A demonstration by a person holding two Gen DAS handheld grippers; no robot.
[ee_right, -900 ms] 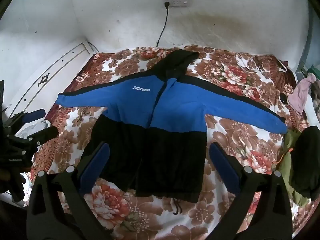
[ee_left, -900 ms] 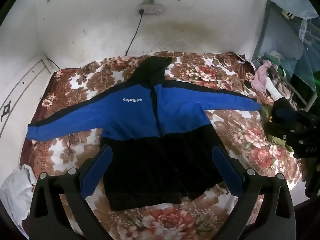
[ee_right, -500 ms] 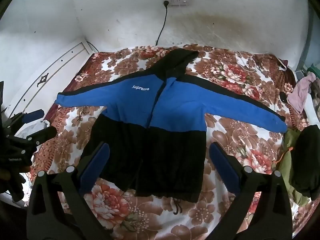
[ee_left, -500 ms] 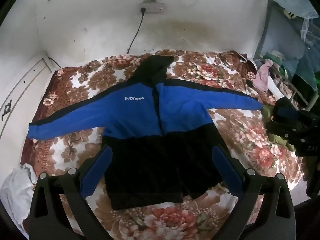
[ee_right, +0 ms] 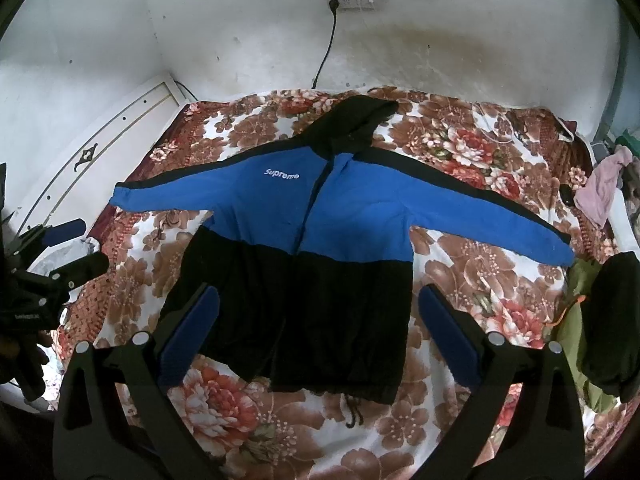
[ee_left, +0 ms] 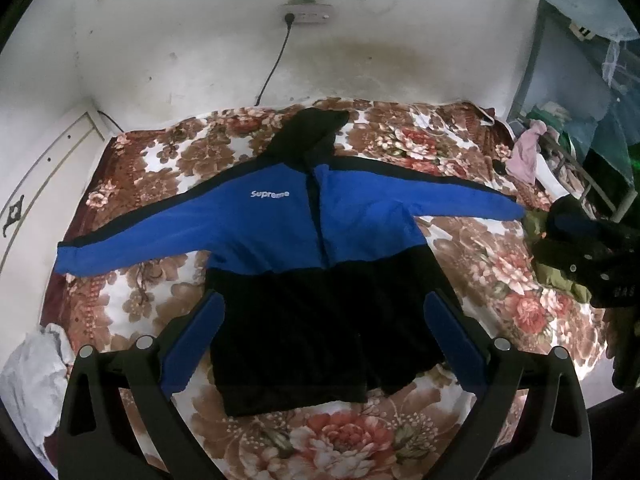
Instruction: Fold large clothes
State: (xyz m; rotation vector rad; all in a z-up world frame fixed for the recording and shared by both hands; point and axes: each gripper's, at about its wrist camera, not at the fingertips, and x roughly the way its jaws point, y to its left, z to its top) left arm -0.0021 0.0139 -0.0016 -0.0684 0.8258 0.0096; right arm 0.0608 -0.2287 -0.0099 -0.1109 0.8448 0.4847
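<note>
nearest the lens in each wrist view, the two black arms of a claw stood wide apart with blue pads facing inward. the left claw (ee_left: 324,336) gaped fully with nothing between its pads, hanging above the bed and clear of the cloth. the right claw (ee_right: 318,328) was likewise spread wide and empty, tilted downward over the same spot. at the left edge of the right wrist view, the left claw (ee_right: 60,256) showed from the side, its blue pad and black finger apart.

below them the jacket (ee_left: 316,248) lay flat on the bed, front up and zipped, its black hem closest to the claws and a drawstring trailing from the hem onto the bedspread (ee_right: 224,396). the lower body was black, the chest and sleeves blue with black along the upper edges, and white "supreme" lettering sat on the chest. both sleeves were stretched straight out to the sides. the black hood (ee_left: 312,132) lay farthest, pointing toward the wall.

the floral bedspread, brown and red on white, covered the whole bed. at the right edge a heap of dark and olive clothes (ee_right: 600,320) sat just beside the end of one sleeve, with a pink garment (ee_right: 604,188) farther back. a crumpled white cloth (ee_left: 32,376) lay at the left edge. on the white wall beyond, a power strip (ee_left: 306,14) hung with a black cable dropping toward the bed.
</note>
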